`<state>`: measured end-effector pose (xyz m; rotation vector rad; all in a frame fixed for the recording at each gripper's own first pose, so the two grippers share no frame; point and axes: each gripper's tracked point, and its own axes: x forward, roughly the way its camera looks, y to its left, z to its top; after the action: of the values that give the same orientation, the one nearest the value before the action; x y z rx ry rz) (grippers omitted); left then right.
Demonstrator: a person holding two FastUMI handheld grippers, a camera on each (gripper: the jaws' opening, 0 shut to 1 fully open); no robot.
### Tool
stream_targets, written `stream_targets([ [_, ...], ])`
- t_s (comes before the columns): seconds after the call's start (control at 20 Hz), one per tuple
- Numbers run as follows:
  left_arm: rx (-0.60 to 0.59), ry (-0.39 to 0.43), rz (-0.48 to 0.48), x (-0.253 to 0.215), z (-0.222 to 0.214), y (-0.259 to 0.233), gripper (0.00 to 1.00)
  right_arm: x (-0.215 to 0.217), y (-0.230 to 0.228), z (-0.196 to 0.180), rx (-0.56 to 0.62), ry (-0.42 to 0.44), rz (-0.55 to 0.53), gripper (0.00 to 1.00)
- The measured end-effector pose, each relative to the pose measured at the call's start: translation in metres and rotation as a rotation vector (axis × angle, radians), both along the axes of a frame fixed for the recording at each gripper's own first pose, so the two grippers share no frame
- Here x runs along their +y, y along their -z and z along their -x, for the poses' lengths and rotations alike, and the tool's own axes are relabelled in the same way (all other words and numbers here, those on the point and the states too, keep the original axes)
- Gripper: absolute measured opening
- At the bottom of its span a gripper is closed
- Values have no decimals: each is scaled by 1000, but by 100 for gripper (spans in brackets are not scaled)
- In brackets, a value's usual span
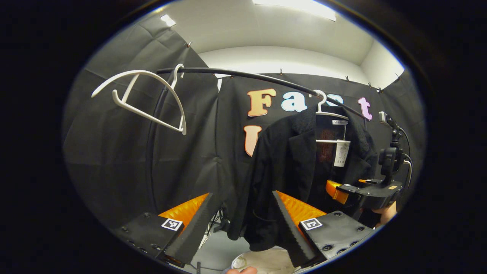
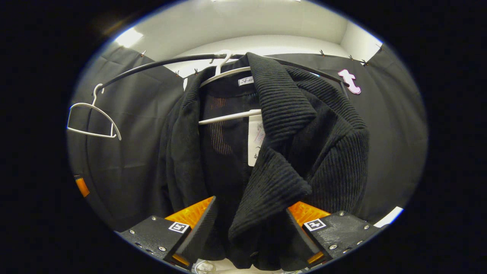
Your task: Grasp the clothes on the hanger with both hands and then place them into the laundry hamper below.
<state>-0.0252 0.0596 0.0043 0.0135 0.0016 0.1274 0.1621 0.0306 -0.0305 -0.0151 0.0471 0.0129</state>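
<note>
Right gripper (image 2: 249,224) is sitting wide open with the black jacket's (image 2: 289,152) lapel hanging between its fingers, gripping nothing; left gripper (image 1: 241,224) is equally open, nearing the jacket's other front edge. I am seeing the jacket hanging on its white hanger (image 2: 228,95) on the rail (image 2: 152,64). I am expecting trouble if I pinch only the lapel: the jacket may catch on the hanger or drag it off the rail.
</note>
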Motion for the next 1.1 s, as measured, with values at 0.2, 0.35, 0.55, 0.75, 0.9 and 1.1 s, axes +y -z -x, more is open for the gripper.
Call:
stream_targets([
  [0.2,-2,18,-7,-7,-1,0,97,-28,18,-17,45,88,33,83],
  [0.35,-9,38,-23,-14,-5,1,93,-37,20,-18,55,91,-8,40],
  [0.55,11,100,5,-34,-20,14,96,-36,12,1,51,39,-1,16],
  [0.75,37,225,54,-73,-56,29,100,-41,-3,34,28,27,23,4],
  [0.9,52,333,105,-115,-91,39,97,-45,-19,59,12,21,19,3],
  [1.1,51,357,82,-145,-139,53,97,-54,-38,80,-25,18,34,3],
])
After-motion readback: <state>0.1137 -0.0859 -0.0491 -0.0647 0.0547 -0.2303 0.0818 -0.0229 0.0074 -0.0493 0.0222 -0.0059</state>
